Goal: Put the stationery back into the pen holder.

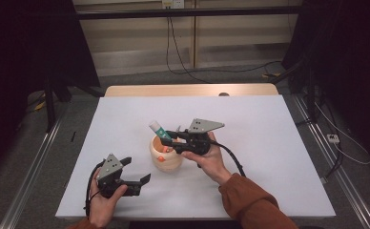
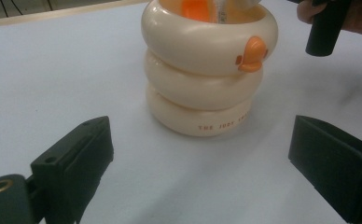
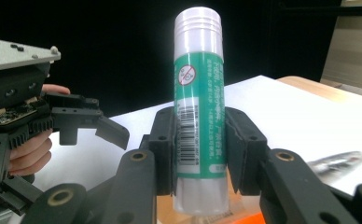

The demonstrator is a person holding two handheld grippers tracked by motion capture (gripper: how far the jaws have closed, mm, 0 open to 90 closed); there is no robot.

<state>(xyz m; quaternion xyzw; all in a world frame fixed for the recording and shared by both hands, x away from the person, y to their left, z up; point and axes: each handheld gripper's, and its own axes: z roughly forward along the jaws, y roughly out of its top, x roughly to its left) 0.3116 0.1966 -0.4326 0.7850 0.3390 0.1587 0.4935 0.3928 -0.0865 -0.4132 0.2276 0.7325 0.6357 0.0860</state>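
— Right now the right gripper [image 3: 200, 154] clamps a green-and-white plastic glue stick [image 3: 198, 93] just above the cream, ring-stacked ceramic holder [image 1: 165, 155] on the white table [image 1: 278, 143]. What worries you?

— Probably the tilt. If the stick meets the rim, it could twist in the jaws or tip the holder.

— And the left gripper [image 1: 134, 172]?

— Its jaws stand wide apart with nothing between them, beside the holder, not steadying it.

The glue stick [image 3: 198, 112] is a green-labelled tube with a white ribbed cap and a barcode down its side; it stands between my right jaws, above the cream ringed holder [image 2: 207, 70] with its orange duck beak; the holder sits upright on the white table.
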